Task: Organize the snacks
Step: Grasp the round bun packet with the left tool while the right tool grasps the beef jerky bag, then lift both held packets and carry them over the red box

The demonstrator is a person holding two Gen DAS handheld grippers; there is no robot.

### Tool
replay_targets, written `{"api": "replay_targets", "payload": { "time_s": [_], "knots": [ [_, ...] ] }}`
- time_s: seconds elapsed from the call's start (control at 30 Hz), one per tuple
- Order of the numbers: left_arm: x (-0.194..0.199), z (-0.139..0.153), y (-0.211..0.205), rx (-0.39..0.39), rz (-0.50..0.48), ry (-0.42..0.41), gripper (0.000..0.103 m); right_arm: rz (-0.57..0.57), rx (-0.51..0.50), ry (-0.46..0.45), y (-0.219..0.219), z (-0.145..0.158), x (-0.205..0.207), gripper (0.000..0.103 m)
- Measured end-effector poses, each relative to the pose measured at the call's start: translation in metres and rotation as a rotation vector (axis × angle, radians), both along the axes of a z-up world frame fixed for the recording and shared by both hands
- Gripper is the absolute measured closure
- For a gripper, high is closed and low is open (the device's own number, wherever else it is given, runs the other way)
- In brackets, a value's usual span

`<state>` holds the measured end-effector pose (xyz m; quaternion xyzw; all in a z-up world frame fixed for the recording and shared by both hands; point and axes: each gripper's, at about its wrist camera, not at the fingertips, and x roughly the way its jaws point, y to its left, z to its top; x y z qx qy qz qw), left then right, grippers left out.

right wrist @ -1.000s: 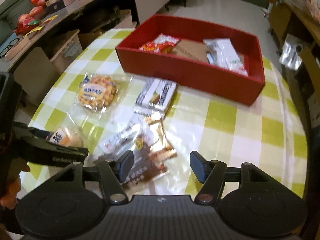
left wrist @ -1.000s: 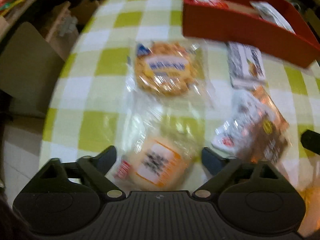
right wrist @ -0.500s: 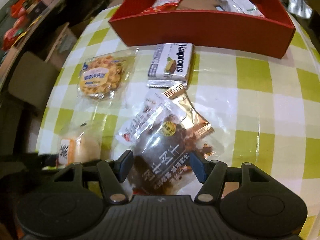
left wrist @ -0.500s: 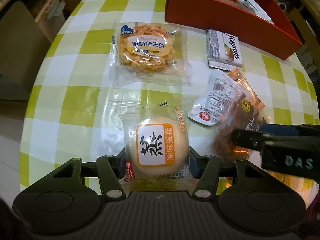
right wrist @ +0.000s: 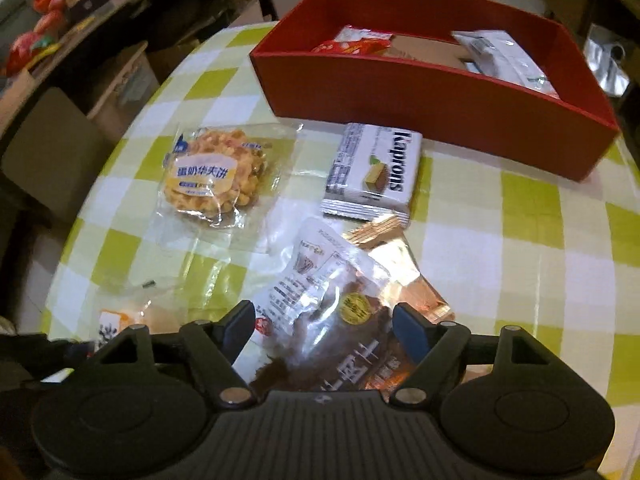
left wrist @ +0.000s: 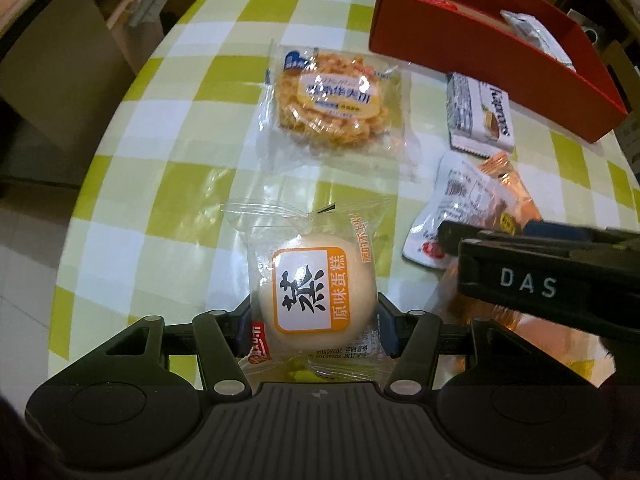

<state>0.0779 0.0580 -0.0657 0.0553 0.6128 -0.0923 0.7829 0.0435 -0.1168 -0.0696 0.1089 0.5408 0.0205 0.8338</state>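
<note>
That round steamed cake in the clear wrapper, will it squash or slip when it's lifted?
The steamed cake looks soft and puffy, so a hard pinch would probably dent it. Its glossy wrapper seems loose and may slide. The left gripper fingers sit at its widest part, which should help.

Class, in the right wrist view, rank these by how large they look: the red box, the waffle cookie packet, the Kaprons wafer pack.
1. red box
2. waffle cookie packet and Kaprons wafer pack: they look alike, so no ranking between them.

Round cake pkt flat on checked cloth, waffle pkt beyond, red box far right.
</note>
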Motion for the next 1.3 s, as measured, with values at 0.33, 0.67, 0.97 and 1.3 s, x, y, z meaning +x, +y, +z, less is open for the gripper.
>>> {"api": "replay_targets", "payload": {
  "time_s": [0.33,0.67,0.97,1.3],
  "knots": [
    [0.002,0.005,0.008,-0.046,0.025,0.004,0.038,-0.178,0.122,0.051,-0.012,0.0,-0.036,0.018],
    [0.013,0.0,0.03,-0.035,0.085,0.018,0.039,-0.211,-0.102,0.043,0.026,-0.013,-0.013,0.005],
    [0.015,-0.004,0.033,-0.062,0.078,0.058,0.038,0.075,-0.135,0.063,0.025,-0.005,-0.044,0.021],
    [0.008,-0.011,0.02,-0.036,0.035,0.062,0.037,0.123,-0.108,0.067,0.026,-0.012,-0.049,0.009]
  ]
}}
